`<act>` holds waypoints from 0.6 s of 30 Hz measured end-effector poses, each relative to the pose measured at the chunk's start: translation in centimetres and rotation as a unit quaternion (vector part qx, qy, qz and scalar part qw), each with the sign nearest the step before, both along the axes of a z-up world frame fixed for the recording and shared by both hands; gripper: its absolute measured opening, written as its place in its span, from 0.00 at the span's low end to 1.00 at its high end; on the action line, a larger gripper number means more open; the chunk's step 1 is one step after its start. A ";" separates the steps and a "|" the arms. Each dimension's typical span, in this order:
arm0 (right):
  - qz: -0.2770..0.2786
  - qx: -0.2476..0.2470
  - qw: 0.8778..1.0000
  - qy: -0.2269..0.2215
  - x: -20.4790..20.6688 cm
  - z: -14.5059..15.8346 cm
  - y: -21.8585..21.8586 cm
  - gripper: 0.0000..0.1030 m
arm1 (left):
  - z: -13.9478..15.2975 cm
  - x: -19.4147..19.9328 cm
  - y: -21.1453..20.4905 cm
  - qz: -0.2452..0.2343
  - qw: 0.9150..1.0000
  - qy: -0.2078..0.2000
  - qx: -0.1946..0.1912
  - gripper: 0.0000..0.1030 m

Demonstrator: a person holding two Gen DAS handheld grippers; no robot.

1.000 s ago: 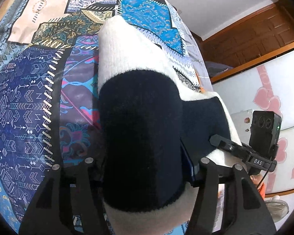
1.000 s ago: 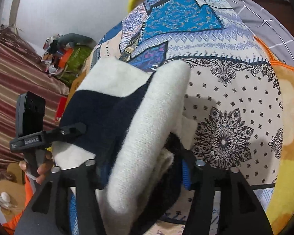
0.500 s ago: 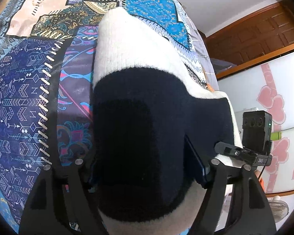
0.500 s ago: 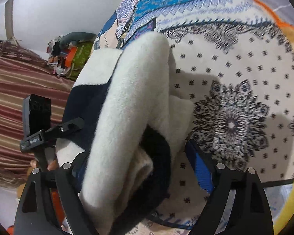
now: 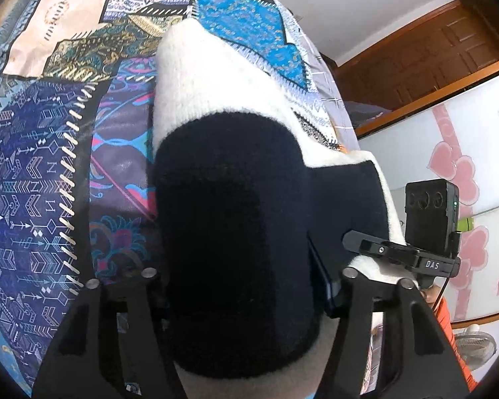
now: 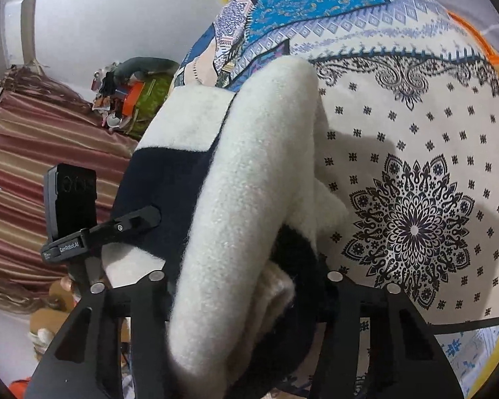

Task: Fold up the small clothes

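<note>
Both tongs, left and right, have just closed, clamping the sweater between them.

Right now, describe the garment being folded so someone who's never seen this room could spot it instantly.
Find the bed with the busy patchwork bedspread of blue, purple and cream prints. Lying on it is a thick fuzzy knit garment, with the left gripper and right gripper each at one end. It is the only plain item: cream with a broad navy band.
</note>
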State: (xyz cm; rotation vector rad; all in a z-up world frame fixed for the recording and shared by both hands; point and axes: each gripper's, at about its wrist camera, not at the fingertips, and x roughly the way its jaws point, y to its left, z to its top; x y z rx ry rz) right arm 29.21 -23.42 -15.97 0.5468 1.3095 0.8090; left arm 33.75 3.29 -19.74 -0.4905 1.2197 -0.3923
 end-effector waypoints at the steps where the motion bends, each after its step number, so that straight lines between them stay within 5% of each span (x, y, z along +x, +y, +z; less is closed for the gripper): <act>1: 0.001 -0.004 1.000 -0.007 -0.1 0.3 0.1 0.43 | 0.2 0.0 0.1 0.000 1.000 -0.004 0.000 0.55; 18: 0.020 -0.018 0.994 -0.110 0.0 8.2 4.9 0.40 | 7.8 -2.6 4.2 0.029 0.995 -0.093 -0.001 0.50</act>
